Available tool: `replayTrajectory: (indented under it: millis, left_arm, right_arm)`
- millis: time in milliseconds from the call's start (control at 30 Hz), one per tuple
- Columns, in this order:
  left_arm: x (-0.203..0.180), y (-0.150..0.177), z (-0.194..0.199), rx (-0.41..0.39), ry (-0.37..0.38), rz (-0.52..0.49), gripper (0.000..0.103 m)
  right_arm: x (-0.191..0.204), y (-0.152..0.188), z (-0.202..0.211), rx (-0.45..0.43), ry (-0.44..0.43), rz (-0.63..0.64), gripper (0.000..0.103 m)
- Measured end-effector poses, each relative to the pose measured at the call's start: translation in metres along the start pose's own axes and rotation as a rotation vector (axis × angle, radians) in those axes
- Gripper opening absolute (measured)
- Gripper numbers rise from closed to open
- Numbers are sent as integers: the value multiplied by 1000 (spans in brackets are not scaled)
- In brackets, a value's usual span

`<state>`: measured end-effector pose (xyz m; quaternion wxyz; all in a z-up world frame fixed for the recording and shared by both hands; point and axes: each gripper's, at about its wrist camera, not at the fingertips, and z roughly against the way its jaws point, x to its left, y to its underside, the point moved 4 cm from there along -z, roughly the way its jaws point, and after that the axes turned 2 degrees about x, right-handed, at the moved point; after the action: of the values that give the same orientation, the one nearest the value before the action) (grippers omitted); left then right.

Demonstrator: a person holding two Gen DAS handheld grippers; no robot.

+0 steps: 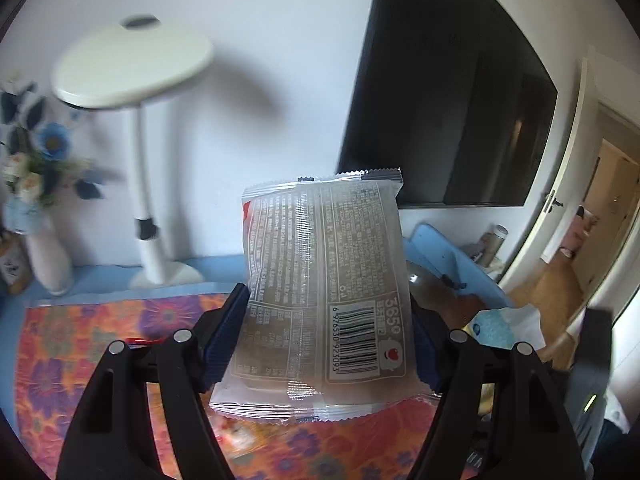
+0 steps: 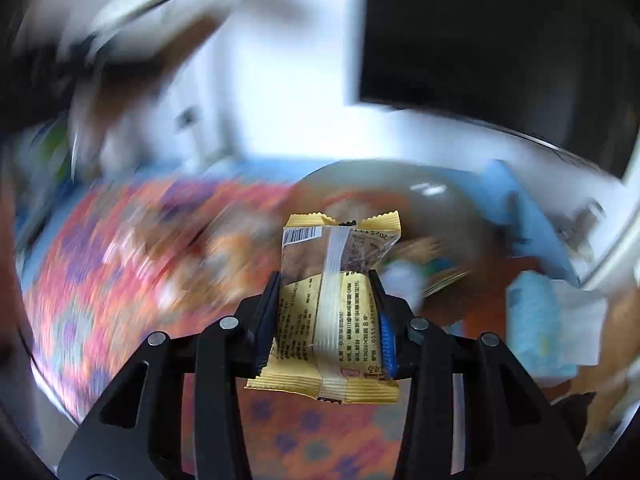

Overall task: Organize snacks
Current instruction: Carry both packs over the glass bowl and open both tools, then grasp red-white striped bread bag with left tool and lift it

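- Snacks sit in both my claws, above the floral cloth (image 1: 100,344).
- Left claw (image 1: 326,332) is clamped on a clear packet (image 1: 320,296), barcode up.
- Right claw (image 2: 326,320) pinches a yellow packet (image 2: 332,312) over that cloth.
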<state>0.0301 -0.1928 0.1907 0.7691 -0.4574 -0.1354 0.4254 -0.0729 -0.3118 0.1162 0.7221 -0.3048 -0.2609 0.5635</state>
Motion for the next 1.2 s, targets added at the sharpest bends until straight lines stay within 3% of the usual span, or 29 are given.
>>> replayTrajectory:
  millis: [133, 200, 233, 300, 333, 433, 567, 667, 733, 867, 933, 1033, 1200]
  left_arm:
    - [-16, -1, -68, 50, 50, 12, 71]
    - [-22, 1, -98, 79, 30, 6, 71]
    - [-24, 1, -113, 89, 32, 10, 71]
    - [-29, 0, -134, 88, 57, 6, 75]
    - [-29, 0, -141, 92, 57, 10, 82]
    - [-22, 1, -144, 119, 76, 30, 83]
    - [-7, 0, -109, 69, 63, 14, 84]
    - [2, -3, -66, 4, 58, 7, 85]
    - [6, -6, -33, -38, 38, -5, 86]
    - [30, 5, 27, -97, -45, 6, 89]
    - [53, 25, 50, -114, -87, 40, 93]
    - [92, 72, 66, -119, -228, 88, 93]
    - [154, 146, 53, -92, -380, 154, 93]
  right_arm:
    - [-72, -36, -26, -40, -39, -263, 43]
    - [-92, -46, -41, -44, -65, -344, 43]
    - [-99, -51, -52, -43, -90, -387, 46]
    - [-110, -59, -66, -55, -123, -432, 62]
    - [-116, -61, -74, -59, -107, -455, 67]
    - [-114, -58, -80, -39, -112, -447, 67]
    - [-106, -45, -67, -41, -123, -423, 67]
    - [-77, -45, -50, -56, -150, -356, 77]
    - [-47, -51, -41, -61, -166, -266, 77]
    - [19, -54, -21, -104, -241, -125, 90]
    - [49, -40, -7, -125, -276, -80, 93]
    - [86, -10, -7, -146, -308, -15, 94]
    - [134, 47, -53, -105, -294, 42, 100]
